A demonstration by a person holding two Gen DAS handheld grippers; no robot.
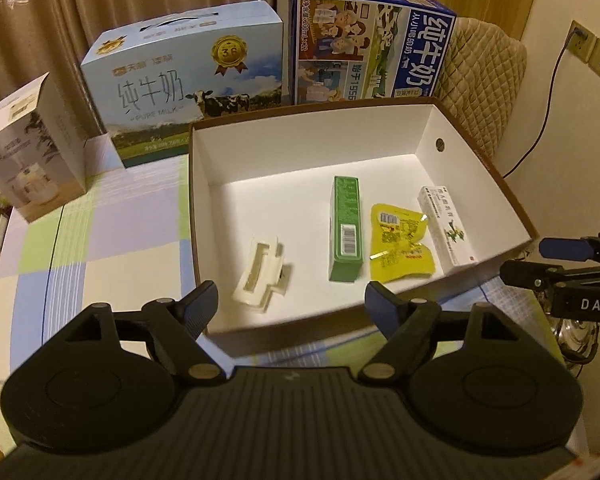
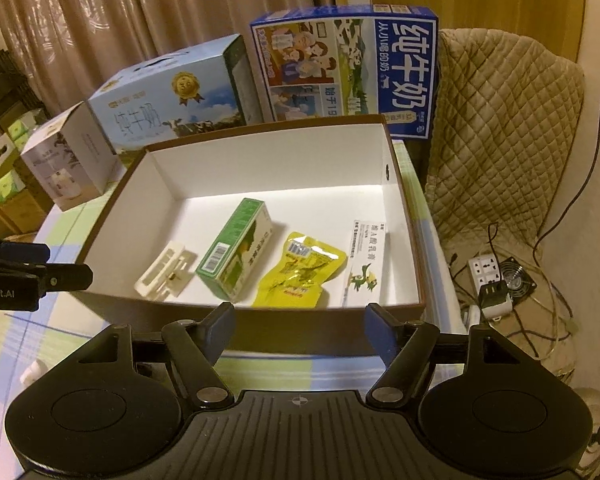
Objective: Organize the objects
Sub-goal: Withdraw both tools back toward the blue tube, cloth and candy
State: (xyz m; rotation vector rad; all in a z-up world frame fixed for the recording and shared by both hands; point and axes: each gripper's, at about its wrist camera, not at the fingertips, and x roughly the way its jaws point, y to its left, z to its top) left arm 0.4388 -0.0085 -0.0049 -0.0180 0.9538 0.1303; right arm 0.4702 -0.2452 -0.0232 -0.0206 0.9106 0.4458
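Note:
A brown open box (image 1: pixel 204 220) (image 2: pixel 400 184) with a white inside sits on the checked tablecloth. In it lie a cream hair claw clip (image 1: pixel 260 276) (image 2: pixel 164 276), a green carton (image 1: pixel 346 228) (image 2: pixel 236 248), a yellow snack pouch (image 1: pixel 400 246) (image 2: pixel 300 272) and a white ointment carton (image 1: pixel 446 230) (image 2: pixel 366 264). My left gripper (image 1: pixel 292 300) hangs open over the box's near wall, nothing between its fingers. My right gripper (image 2: pixel 302 320) is open and empty too, just short of the near wall. Each gripper shows at the other view's edge: right gripper (image 1: pixel 540 258), left gripper (image 2: pixel 68 266).
Behind the box stand a light-blue milk case (image 1: pixel 184 84) (image 2: pixel 172 100), a dark-blue milk case (image 1: pixel 372 48) (image 2: pixel 348 68) and a small grey-white carton (image 1: pixel 32 152) (image 2: pixel 72 156). A quilted chair (image 2: pixel 508 140) is on the right; a power strip (image 2: pixel 488 276) and cables lie on the floor.

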